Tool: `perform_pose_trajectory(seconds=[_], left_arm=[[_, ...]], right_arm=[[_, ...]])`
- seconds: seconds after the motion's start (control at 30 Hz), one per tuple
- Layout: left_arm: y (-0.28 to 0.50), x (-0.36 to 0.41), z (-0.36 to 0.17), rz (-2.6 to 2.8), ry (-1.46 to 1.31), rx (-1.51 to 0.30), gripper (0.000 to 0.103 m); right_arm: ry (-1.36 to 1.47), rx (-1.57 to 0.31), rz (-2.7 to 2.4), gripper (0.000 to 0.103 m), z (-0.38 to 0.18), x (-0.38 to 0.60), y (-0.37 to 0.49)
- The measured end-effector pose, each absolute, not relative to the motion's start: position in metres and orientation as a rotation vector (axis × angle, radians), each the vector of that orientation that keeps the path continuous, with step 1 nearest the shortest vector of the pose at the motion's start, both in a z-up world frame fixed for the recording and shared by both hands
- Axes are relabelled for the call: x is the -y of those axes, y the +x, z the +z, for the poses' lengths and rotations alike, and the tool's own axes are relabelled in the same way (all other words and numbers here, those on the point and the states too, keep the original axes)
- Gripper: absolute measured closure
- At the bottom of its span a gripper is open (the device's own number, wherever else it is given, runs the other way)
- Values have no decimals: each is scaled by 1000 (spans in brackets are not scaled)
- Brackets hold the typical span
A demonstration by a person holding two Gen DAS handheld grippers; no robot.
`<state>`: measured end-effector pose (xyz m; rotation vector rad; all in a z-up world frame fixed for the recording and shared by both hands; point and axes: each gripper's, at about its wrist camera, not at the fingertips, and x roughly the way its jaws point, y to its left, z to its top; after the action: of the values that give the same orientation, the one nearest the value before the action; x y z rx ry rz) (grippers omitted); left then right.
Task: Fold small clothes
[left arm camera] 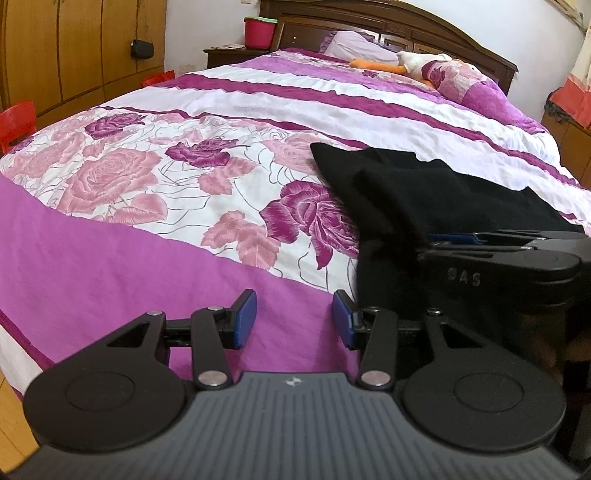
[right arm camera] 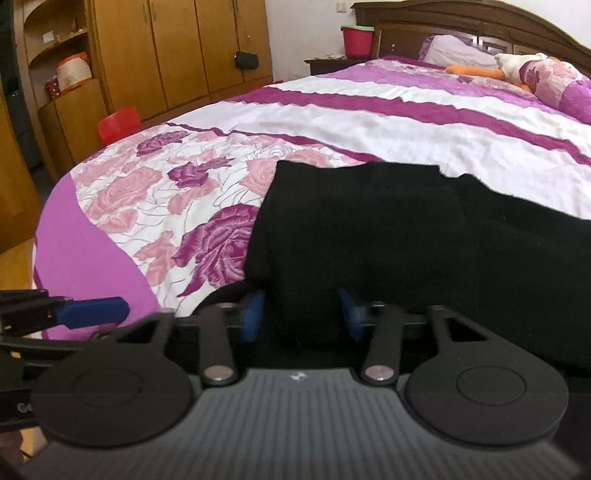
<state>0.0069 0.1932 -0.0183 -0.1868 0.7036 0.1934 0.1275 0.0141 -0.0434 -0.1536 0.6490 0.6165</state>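
A black garment (left arm camera: 413, 192) lies partly folded on the floral bedspread (left arm camera: 147, 184), at the right of the left wrist view. In the right wrist view the garment (right arm camera: 369, 229) fills the middle and right. My left gripper (left arm camera: 294, 319) is open and empty, over the purple band just left of the garment's near edge. My right gripper (right arm camera: 301, 314) has its jaws wide apart with the garment's near edge lying between the blue pads (right arm camera: 255, 314); whether they press the cloth is not visible. The right gripper also shows in the left wrist view (left arm camera: 454, 240) at the garment.
A pillow (left arm camera: 461, 79) and a white and orange plush toy (left arm camera: 406, 62) lie by the headboard. A red bucket (left arm camera: 258, 31) stands on the nightstand. Wooden wardrobes (right arm camera: 177, 48) and a red stool (right arm camera: 118, 123) stand left of the bed.
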Motion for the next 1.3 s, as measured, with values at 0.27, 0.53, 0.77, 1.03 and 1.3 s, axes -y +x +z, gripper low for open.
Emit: perform_pose_trajectory(seconds=[0.27,0.53,0.77,1.03,1.3], left_arm=[[18,-183,-7,171,-172,-673,51],[55,-160,-4,121,-128,-650,51],[87,-141,-26,171,-42,-658,51],[95,-136,-31,224,-23,-637,51],[99,-128,-36,258,18,-628,51]], right_arm=[[-15,-568,655,94,-10,9,126],[116,-438,586,94,35,60,123],[221,-374,445,95,49,132,128],[393,-426,258,95,5,224,141],[450,-598,157,92,-53,256,159]])
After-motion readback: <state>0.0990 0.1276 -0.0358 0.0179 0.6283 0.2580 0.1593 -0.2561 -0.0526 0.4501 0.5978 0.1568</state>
